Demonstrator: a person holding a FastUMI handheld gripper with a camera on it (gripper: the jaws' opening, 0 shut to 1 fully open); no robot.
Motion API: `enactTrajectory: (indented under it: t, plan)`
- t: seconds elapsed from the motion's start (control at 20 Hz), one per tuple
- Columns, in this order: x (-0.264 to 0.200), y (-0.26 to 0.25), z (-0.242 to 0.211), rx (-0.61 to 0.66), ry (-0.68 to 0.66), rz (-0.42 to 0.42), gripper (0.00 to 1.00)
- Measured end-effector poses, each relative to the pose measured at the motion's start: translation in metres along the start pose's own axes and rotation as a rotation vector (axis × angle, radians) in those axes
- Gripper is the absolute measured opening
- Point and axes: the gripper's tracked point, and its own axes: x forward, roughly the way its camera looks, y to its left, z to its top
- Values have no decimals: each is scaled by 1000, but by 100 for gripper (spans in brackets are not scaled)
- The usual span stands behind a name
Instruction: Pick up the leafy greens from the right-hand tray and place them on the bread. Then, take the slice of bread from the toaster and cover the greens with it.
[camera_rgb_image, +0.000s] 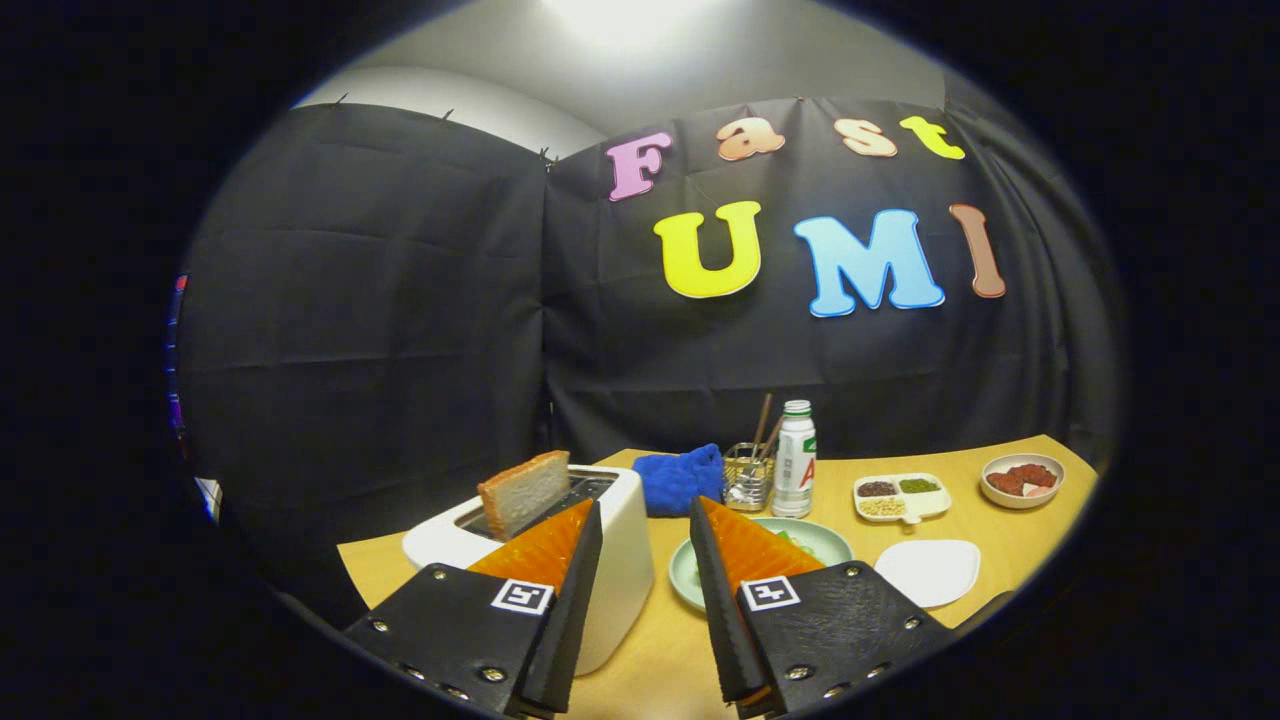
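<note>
— Black cloth is hung behind a light wooden table (660, 640), and the gripper (645, 520) is held above its near edge. How are the fingers set?

— They are seen spread apart, with nothing held between them; bare tabletop shows through the gap.

— Where are the task's things?

— One slice of toasted bread (522, 490) is seen standing upright in the slot of the white two-slot toaster (625, 560), just beyond the left finger. A pale green round plate (822, 540) is partly hidden behind the right finger, and a bit of green leaf (795, 541) can be made out on it. Whether bread lies under that leaf cannot be told, since the finger covers most of the plate.

— So how far along is the job judged to be?

— The greens seem already to be on the plate, so the first half is judged done if a bread slice lies beneath them. The slice in the toaster is not yet laid over them, so the covering is left.

— And the count of the rest?

— One empty white rounded tray (930, 572) is set to the right of the plate. Beyond it are counted one white divided dish of grains and beans (900, 496), one small bowl of reddish pieces (1022, 479), one white bottle with a green cap (795, 460), one wire holder with utensils (747, 475) and one blue cloth (680, 478).
</note>
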Motion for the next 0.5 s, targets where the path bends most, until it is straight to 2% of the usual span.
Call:
enactTrajectory:
  t: [0.15,0.5]
  plan:
    - [10,33,-1,23,12,24,54]
    - [23,83,-3,-36,11,25,54]
